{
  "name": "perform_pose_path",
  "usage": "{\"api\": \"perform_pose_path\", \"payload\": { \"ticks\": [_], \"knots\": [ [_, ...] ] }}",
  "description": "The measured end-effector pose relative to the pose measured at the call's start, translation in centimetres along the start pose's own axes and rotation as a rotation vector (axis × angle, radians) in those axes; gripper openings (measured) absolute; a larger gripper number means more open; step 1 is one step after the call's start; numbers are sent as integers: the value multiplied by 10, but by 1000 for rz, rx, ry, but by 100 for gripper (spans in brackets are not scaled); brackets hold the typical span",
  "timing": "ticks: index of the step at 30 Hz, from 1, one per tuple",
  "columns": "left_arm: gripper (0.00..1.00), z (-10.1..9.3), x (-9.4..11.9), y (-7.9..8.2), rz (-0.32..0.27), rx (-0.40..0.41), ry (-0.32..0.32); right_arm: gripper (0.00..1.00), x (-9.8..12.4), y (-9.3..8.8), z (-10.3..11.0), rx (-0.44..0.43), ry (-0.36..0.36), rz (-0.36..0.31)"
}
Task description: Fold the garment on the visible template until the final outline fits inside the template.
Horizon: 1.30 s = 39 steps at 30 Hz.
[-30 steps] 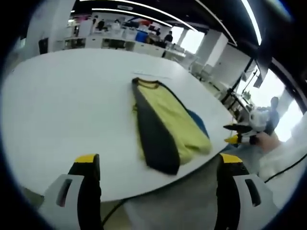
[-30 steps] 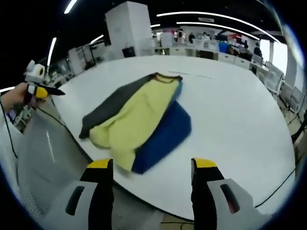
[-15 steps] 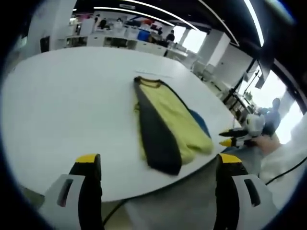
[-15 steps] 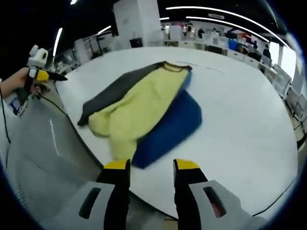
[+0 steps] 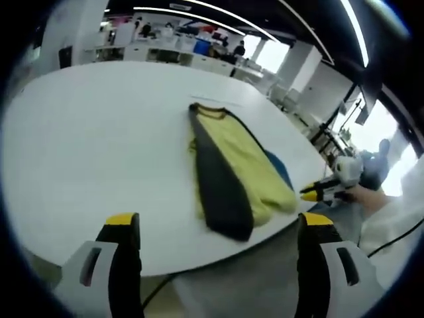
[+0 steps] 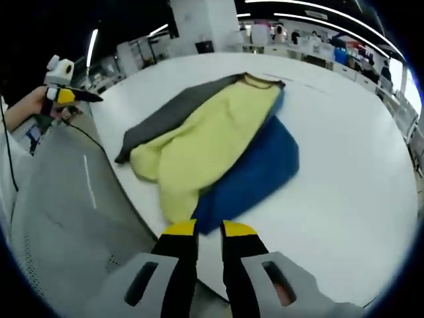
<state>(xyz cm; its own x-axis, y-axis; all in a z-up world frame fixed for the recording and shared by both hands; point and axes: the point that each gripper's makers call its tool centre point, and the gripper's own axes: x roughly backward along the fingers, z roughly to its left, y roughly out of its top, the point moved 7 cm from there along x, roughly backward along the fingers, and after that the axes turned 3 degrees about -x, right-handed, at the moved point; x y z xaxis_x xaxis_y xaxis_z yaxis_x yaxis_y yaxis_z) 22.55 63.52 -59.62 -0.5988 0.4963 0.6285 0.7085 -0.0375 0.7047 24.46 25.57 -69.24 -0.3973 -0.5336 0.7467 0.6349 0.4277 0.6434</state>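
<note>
A garment (image 5: 235,159) lies flat on the round white table (image 5: 86,132). It is yellow with a dark grey sleeve along one side and a blue part under the other. The left gripper (image 5: 218,222) hovers off the table's near edge, open and wide. In the right gripper view the garment (image 6: 212,132) reaches right down to the right gripper (image 6: 209,228), whose jaws are drawn almost together at the yellow and blue hem. I cannot tell whether cloth is pinched. A hand holds the right gripper (image 5: 318,193) beside the garment's corner.
The left gripper (image 6: 69,96) is held by a hand off the table's edge. The table edge runs close under both grippers, with grey floor (image 6: 59,218) below it. Desks and people stand far behind the table (image 6: 358,179). A faint line (image 5: 212,99) marks the table beyond the collar.
The right gripper's jaws have closed from wide apart to nearly together, and it has come closer to the garment's hem. The left gripper stays open and has barely moved.
</note>
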Motion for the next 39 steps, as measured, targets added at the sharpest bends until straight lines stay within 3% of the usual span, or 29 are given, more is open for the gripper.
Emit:
{"api": "perform_pose_path", "payload": {
  "ticks": [6,19,29,39],
  "knots": [
    [95,4,1,-2,0,16,13,13,-9,-4,-1,13,11,66],
    [95,8,-3,-3,5,35,24,8,-19,-2,-3,65,-14,126],
    [95,10,-7,-2,12,41,23,3,-17,-2,-6,57,-24,128],
    [95,13,-16,2,11,30,-6,2,3,4,-9,46,-71,114]
  ]
}}
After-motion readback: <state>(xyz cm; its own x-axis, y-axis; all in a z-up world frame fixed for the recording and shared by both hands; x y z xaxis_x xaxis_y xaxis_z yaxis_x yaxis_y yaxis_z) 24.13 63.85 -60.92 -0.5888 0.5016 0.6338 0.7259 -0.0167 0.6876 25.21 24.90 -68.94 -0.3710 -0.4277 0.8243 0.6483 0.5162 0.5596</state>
